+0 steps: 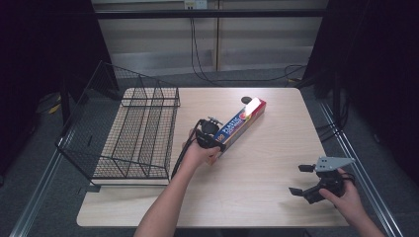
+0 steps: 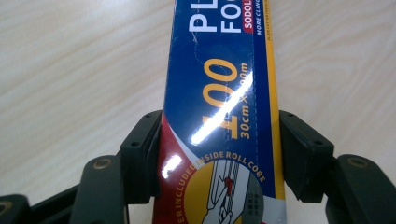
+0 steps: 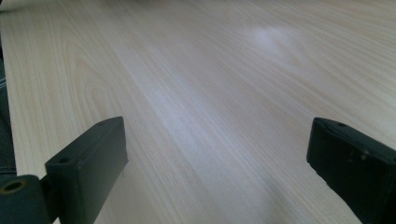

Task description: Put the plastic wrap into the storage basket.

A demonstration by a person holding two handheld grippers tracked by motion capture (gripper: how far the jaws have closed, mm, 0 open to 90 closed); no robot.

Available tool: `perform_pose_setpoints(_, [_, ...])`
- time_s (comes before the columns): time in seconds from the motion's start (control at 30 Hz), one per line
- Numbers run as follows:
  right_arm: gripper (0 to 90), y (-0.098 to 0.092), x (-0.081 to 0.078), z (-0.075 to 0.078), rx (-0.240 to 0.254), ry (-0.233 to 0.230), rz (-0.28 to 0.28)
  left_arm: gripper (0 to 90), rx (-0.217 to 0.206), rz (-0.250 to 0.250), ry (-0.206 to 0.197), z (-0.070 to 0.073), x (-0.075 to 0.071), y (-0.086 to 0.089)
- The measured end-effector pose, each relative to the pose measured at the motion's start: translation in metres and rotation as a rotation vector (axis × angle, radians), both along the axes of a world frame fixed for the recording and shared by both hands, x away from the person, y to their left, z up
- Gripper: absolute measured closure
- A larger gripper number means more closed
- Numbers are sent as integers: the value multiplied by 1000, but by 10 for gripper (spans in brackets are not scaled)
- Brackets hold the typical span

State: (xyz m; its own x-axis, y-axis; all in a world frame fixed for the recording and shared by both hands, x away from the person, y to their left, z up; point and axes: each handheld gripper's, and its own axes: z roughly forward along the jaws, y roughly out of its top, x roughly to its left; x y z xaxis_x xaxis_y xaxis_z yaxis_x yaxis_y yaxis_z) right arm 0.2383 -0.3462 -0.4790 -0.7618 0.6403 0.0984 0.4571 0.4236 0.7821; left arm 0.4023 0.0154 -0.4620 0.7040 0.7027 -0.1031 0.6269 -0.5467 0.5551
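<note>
My left gripper (image 2: pixel 219 154) has its fingers (image 2: pixel 140 149) pinching the near end of the long blue plastic-wrap box (image 1: pixel 242 122), which lies slantwise on the middle of the wooden surface (image 1: pixel 257 187), its far end just beside a small black disc (image 1: pixel 246 100). My right gripper (image 1: pixel 302 179) hovers low over the near right corner with its fingers (image 3: pixel 88 163) spread wide around nothing. A black wire basket (image 1: pixel 133 133) stands at the left edge, apart from the box.

Glossy printed cardboard box (image 2: pixel 219 107) — pale wood-grain table (image 3: pixel 210 84), smooth; black wire-mesh basket (image 1: pixel 133 133) — metal
</note>
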Motion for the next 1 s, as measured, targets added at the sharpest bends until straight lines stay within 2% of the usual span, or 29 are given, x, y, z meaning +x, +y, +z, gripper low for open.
perform_pose_setpoints(0.13, [47,1,0,0,-2,0,0,383,-20,1,-1,-1,-15,13])
perform_pose_setpoints(0.23, [47,2,0,0,-4,1,-2,384,-14,-6,-9,-1,-28,22])
perform_pose_setpoints(0.4, [47,4,1,-1,-5,6,7,381,-21,-1,4,0,-35,27])
perform_pose_setpoints(0.57, [47,6,2,-1,-9,10,24,352,-23,0,43,1,-32,28])
perform_pose_setpoints(0.67, [47,6,2,-1,-11,9,21,303,-49,1,69,3,-27,25])
perform_pose_setpoints(0.7, [47,6,3,-1,-8,10,19,270,-59,9,66,4,-25,24])
perform_pose_setpoints(0.77, [47,5,3,-1,-6,10,19,236,-51,7,66,8,-19,18])
perform_pose_setpoints(0.83, [47,5,2,-1,-4,9,17,227,-53,15,63,9,-17,14])
perform_pose_setpoints(0.87, [47,4,2,0,-3,5,17,197,-67,7,68,11,-13,11])
perform_pose_setpoints(1.0, [47,4,2,0,-2,5,19,150,-72,-12,64,15,-3,-5])
